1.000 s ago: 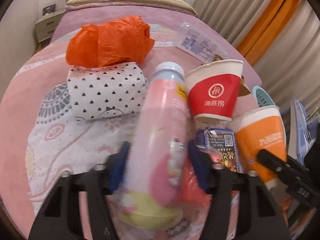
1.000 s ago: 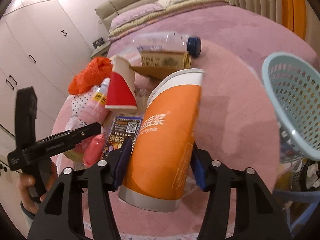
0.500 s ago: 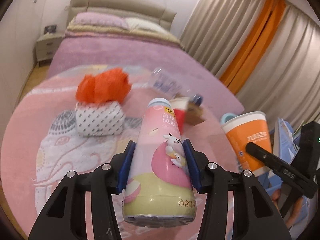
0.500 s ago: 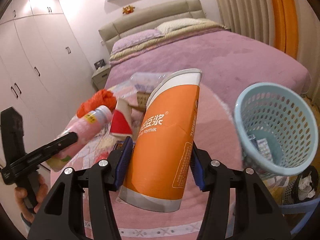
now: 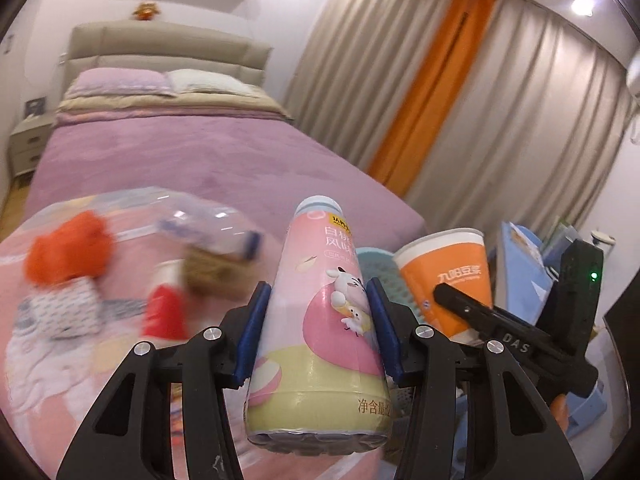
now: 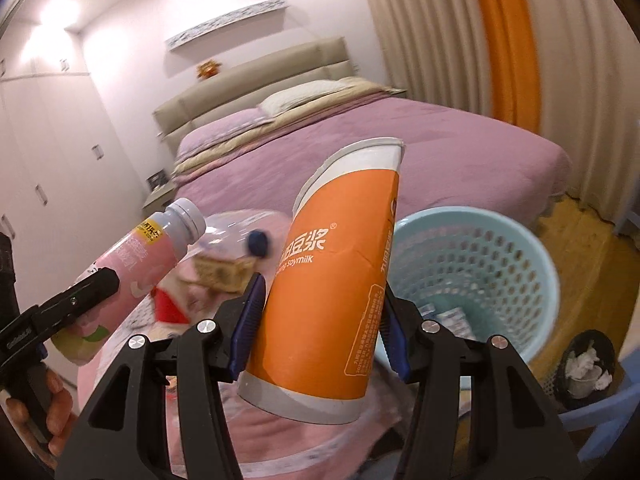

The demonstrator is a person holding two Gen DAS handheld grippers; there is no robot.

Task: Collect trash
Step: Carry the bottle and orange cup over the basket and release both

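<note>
Trash held: one pink bottle [image 5: 320, 320], one orange cup [image 6: 332, 308].

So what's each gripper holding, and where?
Left gripper: pink bottle, clamped around its lower body. Right gripper: orange cup, by its lower half.

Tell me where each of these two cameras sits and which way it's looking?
Left wrist: sits on the left gripper, looking along its fingers at the clamped pink bottle, the bed beyond; no hand shows.
Right wrist: sits on the right gripper, facing the gripped orange cup and blue basket; the person's left hand shows.
Shared: bottle, cup, basket, each other's gripper.
</note>
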